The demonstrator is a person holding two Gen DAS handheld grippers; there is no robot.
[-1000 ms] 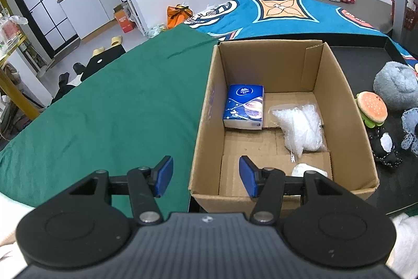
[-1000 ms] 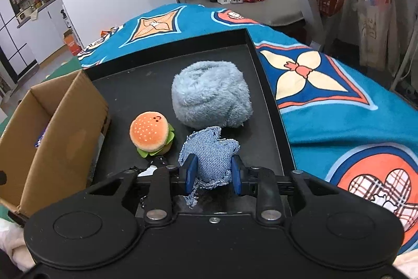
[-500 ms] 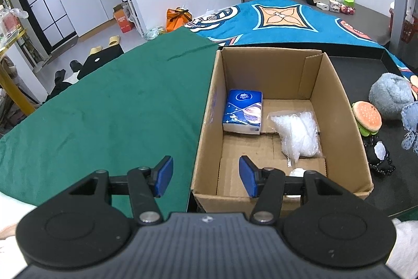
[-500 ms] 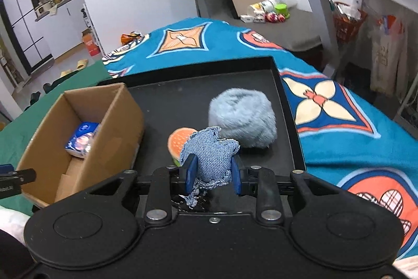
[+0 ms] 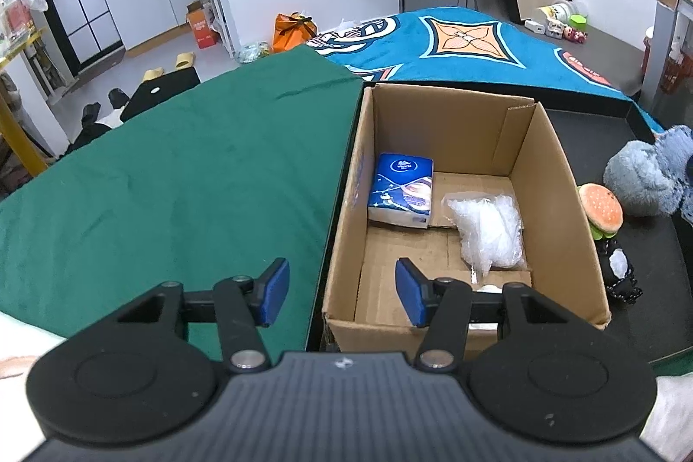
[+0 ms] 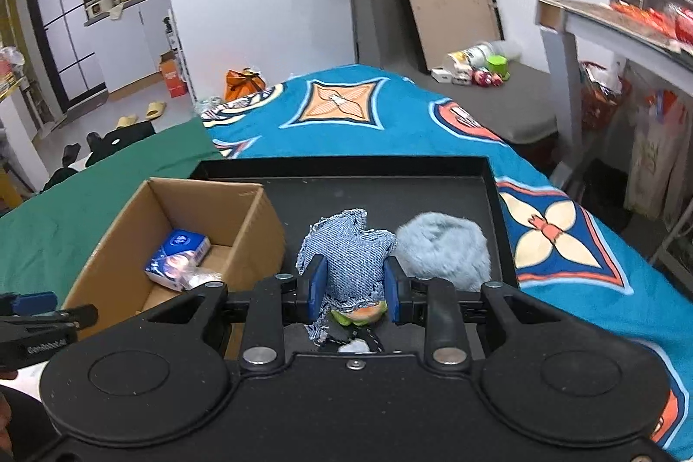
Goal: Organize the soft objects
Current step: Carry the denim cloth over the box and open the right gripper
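My right gripper [image 6: 353,291] is shut on a blue denim star cushion [image 6: 346,250], lifted above the black tray [image 6: 381,163]. Below it sit the burger plush [image 6: 361,315] and a fluffy grey-blue ball [image 6: 446,247]. The open cardboard box [image 5: 563,211] holds a blue tissue pack [image 5: 402,189] and a clear plastic bag [image 5: 489,228]. My left gripper [image 5: 342,291] hangs open over the box's near left corner, nothing between its blue pads. The left wrist view shows the burger plush [image 5: 602,208], the grey-blue ball [image 5: 641,180] and a black-and-white toy [image 5: 619,271] right of the box.
A green cloth [image 5: 173,180] covers the surface left of the box, and a blue patterned blanket [image 6: 563,228] lies behind and right of the tray. A grey table [image 6: 615,24] with clutter stands at the far right.
My right gripper has risen with the denim cushion, so the box and tray now lie lower and farther below it. The left gripper has stayed nearly still and open.
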